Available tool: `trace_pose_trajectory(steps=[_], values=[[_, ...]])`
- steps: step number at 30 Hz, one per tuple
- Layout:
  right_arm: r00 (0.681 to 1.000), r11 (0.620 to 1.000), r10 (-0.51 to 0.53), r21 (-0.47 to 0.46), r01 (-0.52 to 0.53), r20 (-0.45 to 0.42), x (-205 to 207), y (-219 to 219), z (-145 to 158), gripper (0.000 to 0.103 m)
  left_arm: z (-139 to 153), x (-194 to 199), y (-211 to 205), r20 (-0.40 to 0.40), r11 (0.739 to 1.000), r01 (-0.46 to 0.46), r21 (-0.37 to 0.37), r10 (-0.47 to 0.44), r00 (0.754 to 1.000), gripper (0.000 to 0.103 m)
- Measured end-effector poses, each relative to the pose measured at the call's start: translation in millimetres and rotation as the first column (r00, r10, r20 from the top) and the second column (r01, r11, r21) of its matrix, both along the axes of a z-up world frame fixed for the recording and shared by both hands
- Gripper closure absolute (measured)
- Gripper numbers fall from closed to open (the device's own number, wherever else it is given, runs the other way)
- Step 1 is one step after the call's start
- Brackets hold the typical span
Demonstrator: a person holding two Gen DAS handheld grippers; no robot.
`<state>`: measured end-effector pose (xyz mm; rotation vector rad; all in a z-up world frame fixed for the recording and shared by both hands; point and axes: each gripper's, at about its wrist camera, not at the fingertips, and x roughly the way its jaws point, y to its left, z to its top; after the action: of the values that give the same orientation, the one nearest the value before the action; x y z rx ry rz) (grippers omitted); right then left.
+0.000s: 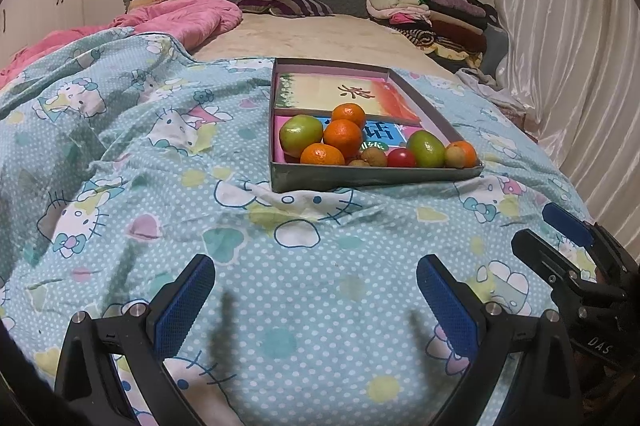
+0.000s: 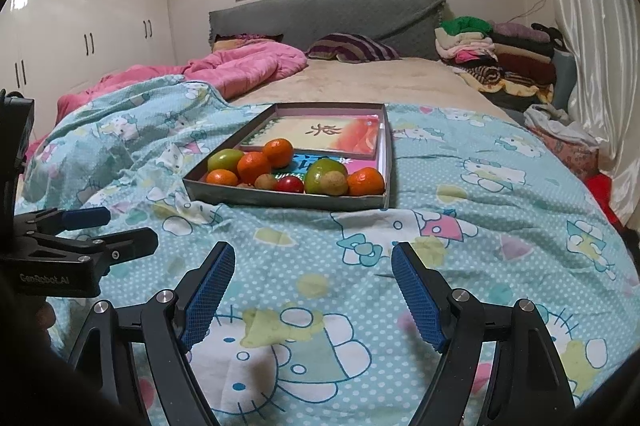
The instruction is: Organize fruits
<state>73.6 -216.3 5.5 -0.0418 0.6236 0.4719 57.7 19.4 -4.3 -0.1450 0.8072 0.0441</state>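
Hovering over the bed, both spread and empty: left hand-held gripper (image 1: 316, 302), right hand-held gripper (image 2: 314, 290). Lying straight ahead, well apart: fruits (image 1: 344, 137) heaped at the near end of the box (image 1: 376, 177), seemingly nearer the right.

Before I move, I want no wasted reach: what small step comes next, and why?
Probably ease the open right gripper forward toward the shallow grey cardboard tray. Both grippers, the left gripper too, are empty over the teal cartoon-print quilt, short of the orange tangerine at the tray's near corner.
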Motion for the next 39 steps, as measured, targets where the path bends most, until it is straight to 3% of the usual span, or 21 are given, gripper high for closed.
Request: trace_pose_trajectory(steps=[39], values=[[1.000, 1.000, 0.005, -0.020, -0.005, -0.003, 1.2, 2.0, -3.3, 0.021, -3.5, 0.9, 1.6, -0.013, 1.000, -0.006, 0.012, 0.007, 1.000, 0.001]])
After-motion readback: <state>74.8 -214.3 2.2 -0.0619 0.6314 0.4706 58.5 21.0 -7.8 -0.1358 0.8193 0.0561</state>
